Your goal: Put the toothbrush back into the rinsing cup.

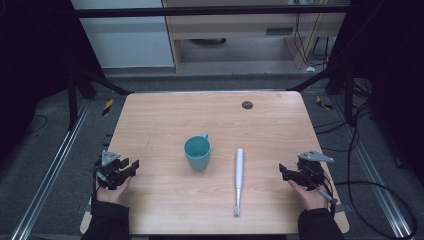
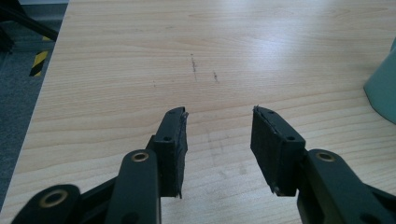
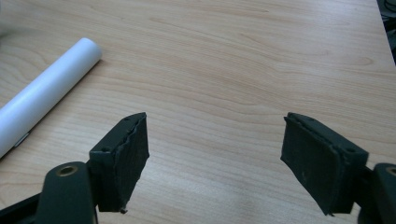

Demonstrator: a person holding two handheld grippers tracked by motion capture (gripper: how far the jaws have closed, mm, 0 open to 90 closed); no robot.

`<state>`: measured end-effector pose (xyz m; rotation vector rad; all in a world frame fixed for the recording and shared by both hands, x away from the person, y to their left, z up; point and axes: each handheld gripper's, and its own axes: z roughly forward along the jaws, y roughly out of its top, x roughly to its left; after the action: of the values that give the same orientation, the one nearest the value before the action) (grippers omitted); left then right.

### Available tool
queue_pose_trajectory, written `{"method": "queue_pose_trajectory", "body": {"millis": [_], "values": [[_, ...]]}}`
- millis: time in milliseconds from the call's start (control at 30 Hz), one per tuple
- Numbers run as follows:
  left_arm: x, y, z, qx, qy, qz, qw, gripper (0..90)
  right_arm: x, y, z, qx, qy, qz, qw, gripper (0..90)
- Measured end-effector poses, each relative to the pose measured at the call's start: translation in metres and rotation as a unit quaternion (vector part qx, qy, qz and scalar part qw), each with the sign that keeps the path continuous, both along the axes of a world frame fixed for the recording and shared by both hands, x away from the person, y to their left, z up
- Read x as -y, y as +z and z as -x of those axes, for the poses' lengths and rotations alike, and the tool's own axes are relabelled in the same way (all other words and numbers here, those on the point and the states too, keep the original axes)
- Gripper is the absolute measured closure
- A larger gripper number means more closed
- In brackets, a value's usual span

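A teal mug (image 1: 198, 152) stands upright near the middle of the wooden table (image 1: 165, 115); its side shows at the right edge of the left gripper view (image 2: 384, 88). To its right lies a white electric toothbrush (image 1: 239, 177), pointing toward the near edge, with its handle at the left of the right gripper view (image 3: 42, 95). My left gripper (image 1: 131, 165) rests at the table's left edge, open, with bare wood between its pads (image 2: 219, 140). My right gripper (image 1: 283, 172) sits at the right edge, open wide and holding nothing (image 3: 215, 154).
A small dark round spot (image 1: 247, 105) lies at the table's far side. Cables (image 1: 360, 130) trail over the floor to the right, and a metal rail (image 1: 55, 170) runs along the left. Cabinets stand behind the table.
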<state>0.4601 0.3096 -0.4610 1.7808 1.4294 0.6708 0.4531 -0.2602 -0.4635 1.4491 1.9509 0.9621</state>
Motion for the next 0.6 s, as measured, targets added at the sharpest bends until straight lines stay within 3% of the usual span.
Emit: {"method": "queue_pose_trajectory", "body": {"millis": [333,600], "values": [[0.003,-0.003,-0.001,-0.001,-0.019,0.001,0.9998,52.1,-0.019,0.006,0.006,-0.006,0.043,-0.002,0.9991,31.6],[0.007,-0.002,-0.001,-0.008,-0.030,-0.009,0.9995,52.6,-0.044,0.012,0.013,-0.018,0.109,-0.005,0.9939,49.8]]}}
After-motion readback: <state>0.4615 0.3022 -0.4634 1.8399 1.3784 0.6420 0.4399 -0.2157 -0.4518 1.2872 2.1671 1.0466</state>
